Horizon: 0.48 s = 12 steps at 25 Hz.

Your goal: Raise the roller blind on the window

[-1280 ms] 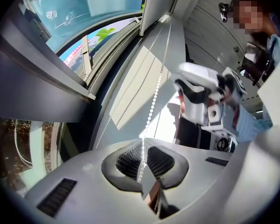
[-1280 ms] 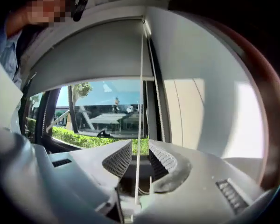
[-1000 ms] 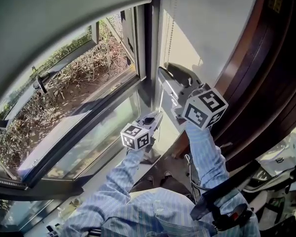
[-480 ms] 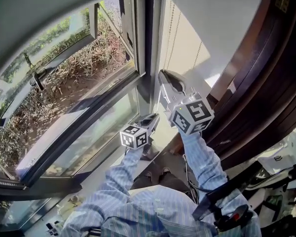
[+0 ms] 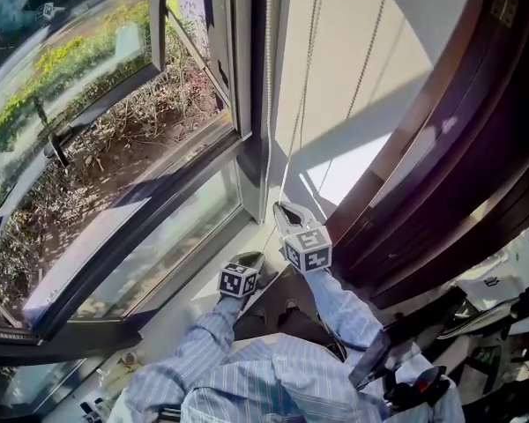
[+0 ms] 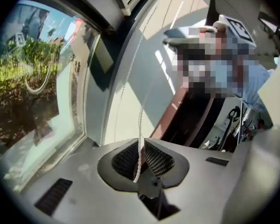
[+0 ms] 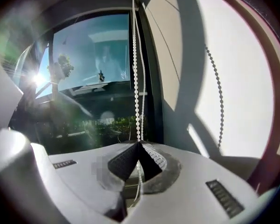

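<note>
The blind's white bead chain (image 5: 267, 104) hangs down beside the window frame. My right gripper (image 5: 283, 210) is low by the sill, shut on the bead chain (image 7: 136, 78), which runs straight up from its closed jaws (image 7: 139, 146). My left gripper (image 5: 254, 259) sits just below and to the left of it. In the left gripper view it (image 6: 141, 158) is shut on a strand of the chain (image 6: 141, 120) that passes between its mesh pads. The blind's fabric is out of the head view, and the pane (image 5: 115, 122) is uncovered.
A dark window frame (image 5: 247, 86) stands left of the chain, with a sunlit wall (image 5: 344, 69) to its right. Dark wooden trim (image 5: 441, 148) runs down the right side. The pale sill (image 5: 203, 285) lies under both grippers. Striped sleeves (image 5: 335, 307) fill the lower middle.
Both grippers have dropped from mid-window height to just above the sill, along the chain. The blind's grey lower edge, across the upper left earlier, has risen out of view.
</note>
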Tool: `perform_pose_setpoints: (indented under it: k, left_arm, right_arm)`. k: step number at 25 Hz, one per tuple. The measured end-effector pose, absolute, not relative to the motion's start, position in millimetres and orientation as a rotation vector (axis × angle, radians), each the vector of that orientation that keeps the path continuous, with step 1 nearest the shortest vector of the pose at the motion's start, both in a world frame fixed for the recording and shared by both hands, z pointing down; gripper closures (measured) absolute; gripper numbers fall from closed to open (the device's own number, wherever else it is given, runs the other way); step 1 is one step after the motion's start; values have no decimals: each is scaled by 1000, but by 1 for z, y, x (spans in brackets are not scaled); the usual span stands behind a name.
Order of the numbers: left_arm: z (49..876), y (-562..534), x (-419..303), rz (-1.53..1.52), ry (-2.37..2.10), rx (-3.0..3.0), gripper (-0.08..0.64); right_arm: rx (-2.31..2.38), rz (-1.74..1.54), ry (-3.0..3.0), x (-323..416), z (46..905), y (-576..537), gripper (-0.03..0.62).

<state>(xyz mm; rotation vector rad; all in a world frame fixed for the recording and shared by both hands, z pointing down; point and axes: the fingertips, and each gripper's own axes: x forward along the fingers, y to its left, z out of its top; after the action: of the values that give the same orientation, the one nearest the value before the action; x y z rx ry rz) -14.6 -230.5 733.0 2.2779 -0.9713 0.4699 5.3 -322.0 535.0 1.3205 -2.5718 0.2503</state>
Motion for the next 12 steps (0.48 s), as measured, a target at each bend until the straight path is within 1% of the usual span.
perform_pose_setpoints:
  k: [1, 2, 3, 5, 9, 12]
  left_arm:
    - [724, -235, -19, 459, -1033, 2322, 543]
    - [710, -241, -24, 441, -1105, 2373, 523]
    - [693, -246, -30, 412, -1178, 2424, 467]
    - [647, -254, -41, 304, -1290, 2515, 433]
    - [525, -273, -43, -22, -1364, 2671, 428]
    - [421, -291, -35, -205, -1326, 2815, 430]
  right_arm:
    - [1315, 262, -2564, 6, 540, -322, 586]
    - [1309, 278, -2561, 6, 542, -323, 585]
    - [1305, 294, -2562, 5, 543, -324, 586]
    - [1304, 311, -2567, 2, 542, -326, 586]
    - [1308, 304, -2579, 2, 543, -325, 586]
    - [1298, 291, -2598, -6, 541, -319, 586]
